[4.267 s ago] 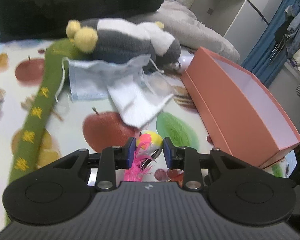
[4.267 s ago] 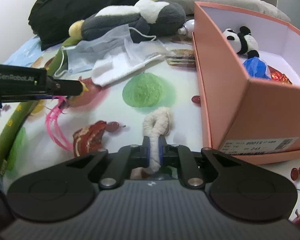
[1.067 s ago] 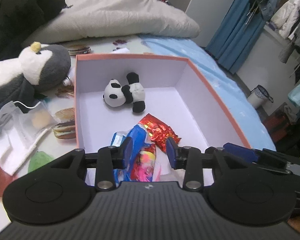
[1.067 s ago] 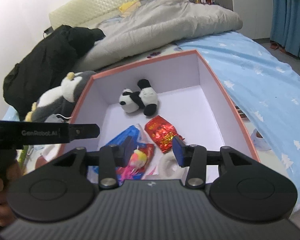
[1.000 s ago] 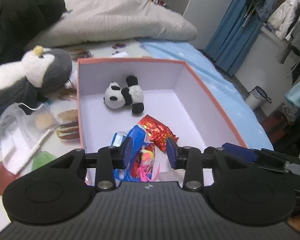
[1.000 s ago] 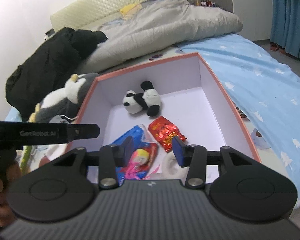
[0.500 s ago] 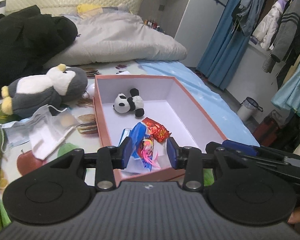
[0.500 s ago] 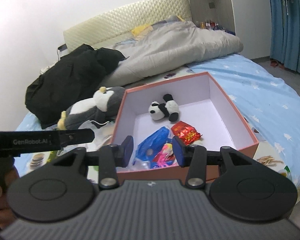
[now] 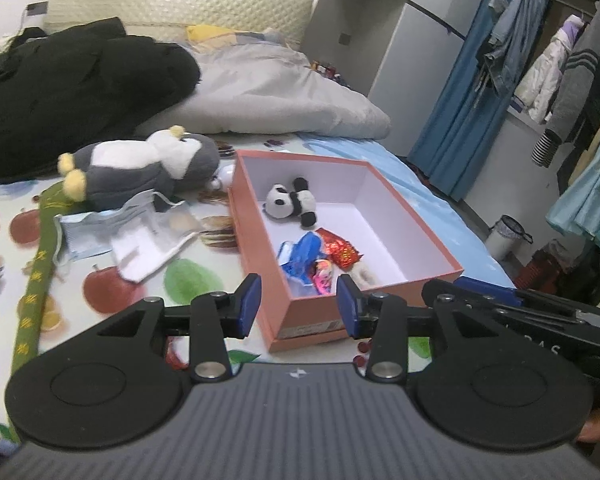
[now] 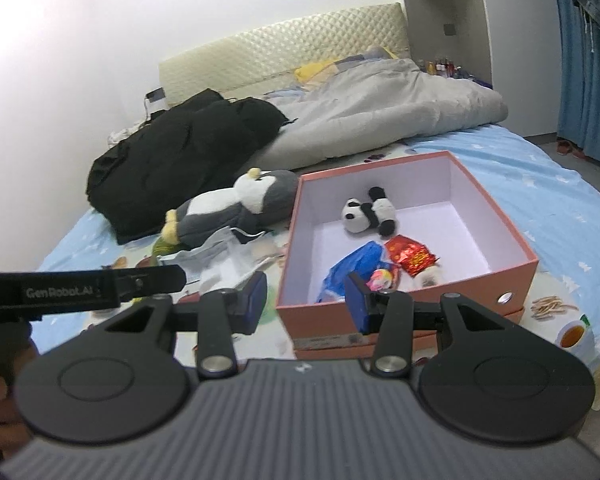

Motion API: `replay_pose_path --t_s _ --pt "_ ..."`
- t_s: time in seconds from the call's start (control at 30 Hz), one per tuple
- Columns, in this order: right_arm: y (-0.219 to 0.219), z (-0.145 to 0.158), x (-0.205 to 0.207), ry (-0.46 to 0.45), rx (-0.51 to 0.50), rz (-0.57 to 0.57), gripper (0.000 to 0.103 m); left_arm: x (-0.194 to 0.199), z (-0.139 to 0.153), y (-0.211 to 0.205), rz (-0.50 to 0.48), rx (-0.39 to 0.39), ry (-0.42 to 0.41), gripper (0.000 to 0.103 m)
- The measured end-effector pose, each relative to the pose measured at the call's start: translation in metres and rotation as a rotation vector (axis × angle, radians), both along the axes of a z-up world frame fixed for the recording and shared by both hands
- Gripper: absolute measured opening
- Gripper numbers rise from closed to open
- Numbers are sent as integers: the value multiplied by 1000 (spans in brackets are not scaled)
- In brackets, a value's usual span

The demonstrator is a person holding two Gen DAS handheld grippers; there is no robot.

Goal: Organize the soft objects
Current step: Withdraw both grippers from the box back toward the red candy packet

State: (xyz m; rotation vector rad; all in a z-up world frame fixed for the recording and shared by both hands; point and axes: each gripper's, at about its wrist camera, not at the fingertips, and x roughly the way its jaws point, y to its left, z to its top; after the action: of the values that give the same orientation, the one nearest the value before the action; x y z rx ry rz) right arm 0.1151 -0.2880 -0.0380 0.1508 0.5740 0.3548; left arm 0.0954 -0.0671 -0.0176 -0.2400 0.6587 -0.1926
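Observation:
An open orange box (image 9: 256,240) (image 10: 512,236) stands on the bed. Inside lie a small panda plush (image 9: 290,203) (image 10: 366,211), a blue wrapper (image 9: 300,254) (image 10: 352,266), a red foil packet (image 9: 342,250) (image 10: 410,256), a pink-yellow feather toy (image 9: 323,276) (image 10: 381,278) and a white rope knot (image 9: 364,276) (image 10: 428,275). My left gripper (image 9: 298,306) is open and empty, held back from the box's near end. My right gripper (image 10: 306,302) is open and empty, also short of the box.
A grey penguin plush (image 9: 140,168) (image 10: 228,204), face masks (image 9: 120,232) (image 10: 220,256) and a green scarf (image 9: 40,280) lie left of the box on the fruit-print sheet. A black coat (image 9: 68,92) and grey duvet (image 9: 280,96) lie behind. Clothes hang at right.
Both grippers released their items into the box, the feather toy and the rope knot, and have since pulled up and back from it, jaws open.

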Motion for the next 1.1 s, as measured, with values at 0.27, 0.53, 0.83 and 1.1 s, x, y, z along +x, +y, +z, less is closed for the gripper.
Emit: replay_pose_path --t_s 0.27,0.53,0.83,1.1 --pt "22 -7 -30 0 -8 71 46 -40 -13 26 66 -8 15 47" --pt "53 -30 -54 27 -12 164 46 -74 -32 59 154 4 60 47" --pt "78 -40 -52 55 -37 220 46 -75 -52 83 210 -18 111 48" --pt "108 -52 -44 74 -59 305 75 -41 -68 107 238 -40 155 48"
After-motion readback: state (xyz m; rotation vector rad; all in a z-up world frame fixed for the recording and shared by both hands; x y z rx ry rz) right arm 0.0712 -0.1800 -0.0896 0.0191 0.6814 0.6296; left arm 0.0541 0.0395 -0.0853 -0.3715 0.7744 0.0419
